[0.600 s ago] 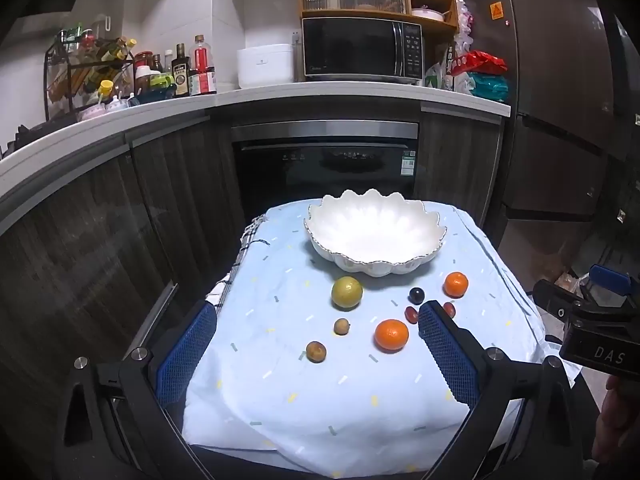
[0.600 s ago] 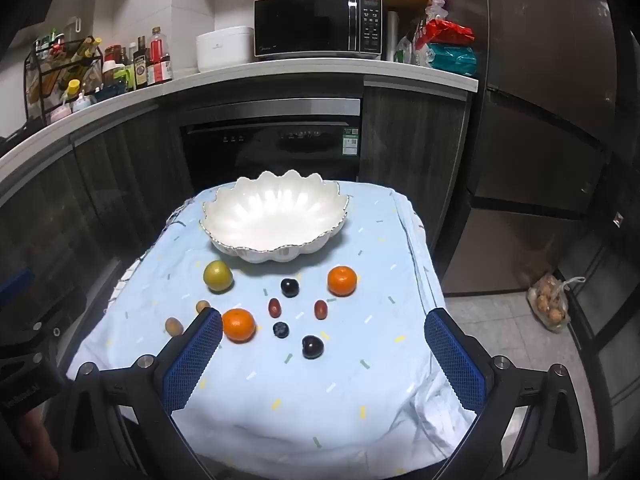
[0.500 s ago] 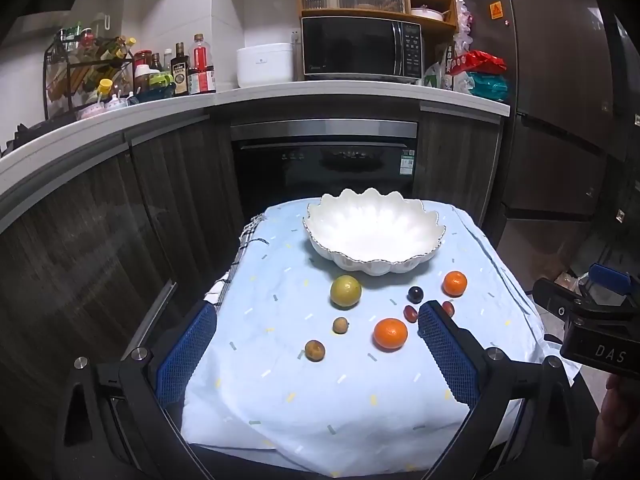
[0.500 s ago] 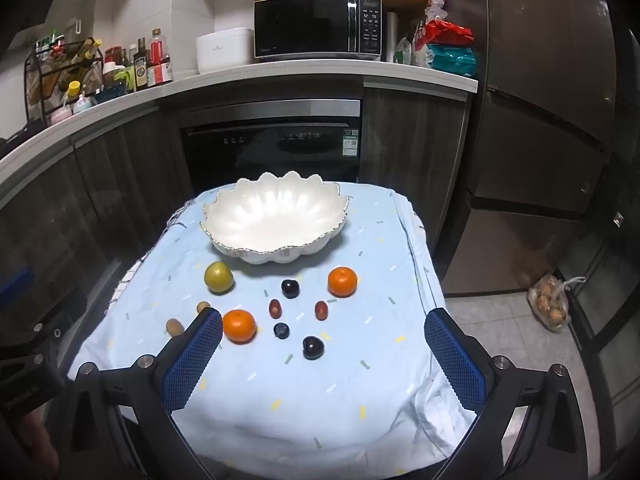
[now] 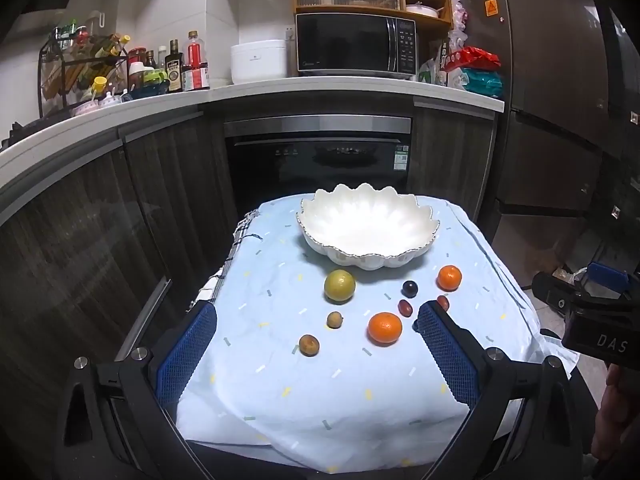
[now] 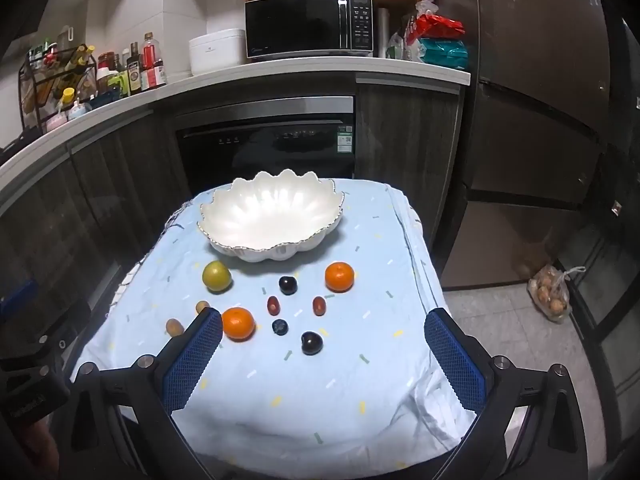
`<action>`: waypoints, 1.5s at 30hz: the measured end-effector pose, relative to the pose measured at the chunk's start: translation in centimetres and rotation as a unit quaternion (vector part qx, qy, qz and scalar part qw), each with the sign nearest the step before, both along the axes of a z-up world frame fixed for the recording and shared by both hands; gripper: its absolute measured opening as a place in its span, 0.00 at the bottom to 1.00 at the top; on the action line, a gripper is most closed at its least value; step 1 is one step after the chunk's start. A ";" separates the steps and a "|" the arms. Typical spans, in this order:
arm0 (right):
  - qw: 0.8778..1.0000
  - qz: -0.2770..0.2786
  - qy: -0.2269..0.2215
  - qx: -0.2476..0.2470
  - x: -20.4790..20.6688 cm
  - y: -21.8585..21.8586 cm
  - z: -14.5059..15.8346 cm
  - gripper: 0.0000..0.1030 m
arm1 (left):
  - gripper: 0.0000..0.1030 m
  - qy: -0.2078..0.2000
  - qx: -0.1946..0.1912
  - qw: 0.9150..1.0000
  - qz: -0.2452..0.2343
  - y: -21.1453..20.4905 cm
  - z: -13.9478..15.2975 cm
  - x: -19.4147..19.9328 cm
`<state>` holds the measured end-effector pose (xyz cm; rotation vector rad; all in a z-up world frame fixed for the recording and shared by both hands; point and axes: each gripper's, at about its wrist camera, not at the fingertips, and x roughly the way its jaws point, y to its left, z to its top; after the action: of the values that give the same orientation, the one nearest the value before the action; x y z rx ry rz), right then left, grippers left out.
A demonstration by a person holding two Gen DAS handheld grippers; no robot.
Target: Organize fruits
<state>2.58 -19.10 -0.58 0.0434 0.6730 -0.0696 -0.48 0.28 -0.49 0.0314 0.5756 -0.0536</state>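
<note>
- Scalloped glossy white bowl (image 6: 272, 216) at 12 o'clock on wrinkled blue cloth (image 6: 320, 400).
- Round oranges, dark plums scattered loose.
- Left gripper (image 5: 316, 350), right gripper (image 6: 322, 344): ribbed blue pads, jaws spread wide, holding nothing.

A small bench (image 6: 280, 420) fills the lower middle of both views, draped in a pale blue cloth (image 6: 360, 240) flecked with short coloured dashes. At its far end stands a white scalloped bowl (image 6: 272, 216), empty. Nearer, the fruit lies loose on the cloth: a green-yellow round fruit (image 6: 216, 276) at the left, an orange (image 6: 339, 277) at the right, a second orange (image 6: 238, 323) lower left. Between them sit a dark plum (image 6: 287, 285), two small red oval fruits (image 6: 273, 305), a blueberry (image 6: 280, 327) and another dark plum (image 6: 311, 343). Two small brown fruits (image 5: 309, 345) lie at the left.
</note>
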 end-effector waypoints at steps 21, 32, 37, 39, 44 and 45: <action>1.000 0.001 0.003 0.002 0.1 0.2 -0.4 1.00 | 1.00 0.009 0.003 1.000 0.002 -0.3 0.0 0.2; 1.000 0.001 0.005 0.003 0.2 0.2 -0.5 1.00 | 1.00 0.012 0.003 1.000 0.000 -0.4 -0.3 0.4; 1.000 0.001 0.006 0.004 0.2 0.2 -0.6 1.00 | 1.00 0.012 0.003 1.000 0.000 -0.4 -0.4 0.4; 1.000 0.002 0.007 0.004 0.3 0.3 -0.6 1.00 | 1.00 0.012 0.002 1.000 -0.001 -0.5 -0.4 0.4; 1.000 0.002 0.008 0.005 0.4 0.4 -0.7 1.00 | 1.00 0.013 0.003 1.000 -0.001 -0.4 -0.5 0.4; 1.000 0.002 0.009 0.005 0.3 0.3 -0.7 1.00 | 1.00 0.013 0.003 1.000 -0.001 -0.4 -0.6 0.5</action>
<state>2.92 -18.78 -1.31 0.0518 0.6906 -0.0628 -0.03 -0.16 -1.04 0.0370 0.6010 -0.0536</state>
